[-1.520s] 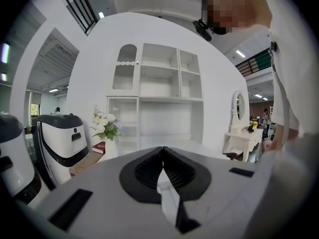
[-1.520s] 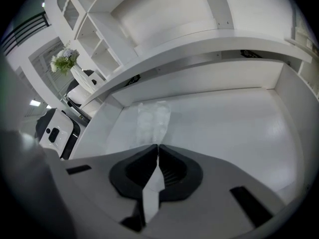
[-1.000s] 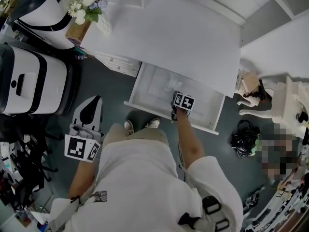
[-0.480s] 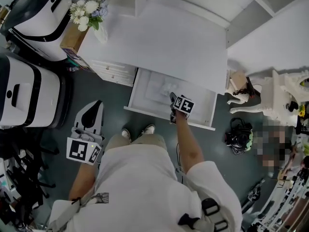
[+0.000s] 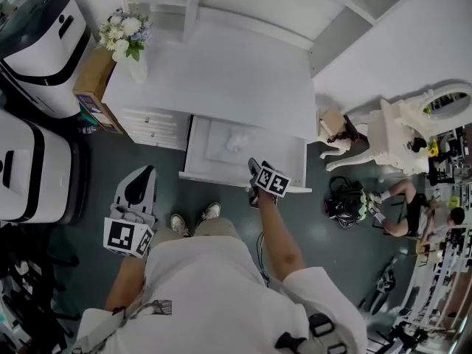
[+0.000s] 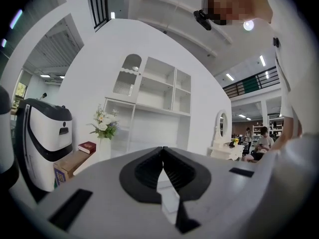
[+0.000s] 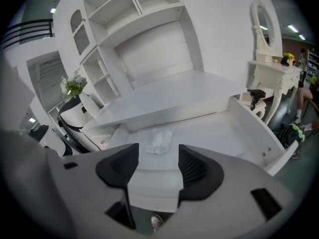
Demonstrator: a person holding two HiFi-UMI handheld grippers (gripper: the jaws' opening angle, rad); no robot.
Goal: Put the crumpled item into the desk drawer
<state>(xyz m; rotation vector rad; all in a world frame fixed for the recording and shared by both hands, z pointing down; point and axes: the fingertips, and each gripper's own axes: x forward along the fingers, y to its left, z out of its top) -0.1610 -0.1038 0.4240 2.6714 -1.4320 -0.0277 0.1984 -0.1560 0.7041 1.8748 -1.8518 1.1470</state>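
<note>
The crumpled white item [image 5: 236, 141] lies loose on the floor of the open desk drawer [image 5: 243, 183], towards its back. In the right gripper view the item [image 7: 158, 140] sits beyond the jaws, apart from them. My right gripper [image 5: 253, 168] hovers over the drawer's front edge; its jaws [image 7: 157, 156] stand wide, are closing, and have nothing between them. My left gripper [image 5: 139, 183] is held low at the left, away from the desk. Its pads [image 6: 162, 153] meet, with nothing gripped.
The white desk top [image 5: 221, 80] overhangs the drawer's back. A vase of flowers [image 5: 125, 32] stands at its left corner. White machines [image 5: 33, 39] stand at the left, a dressing table [image 5: 413, 124] and a bag [image 5: 346, 201] at the right. My shoes [image 5: 193, 218] are before the drawer.
The right gripper has pulled back from inside the drawer to its front edge with its jaws opened. The crumpled item stays in the drawer. The left gripper has hardly moved.
</note>
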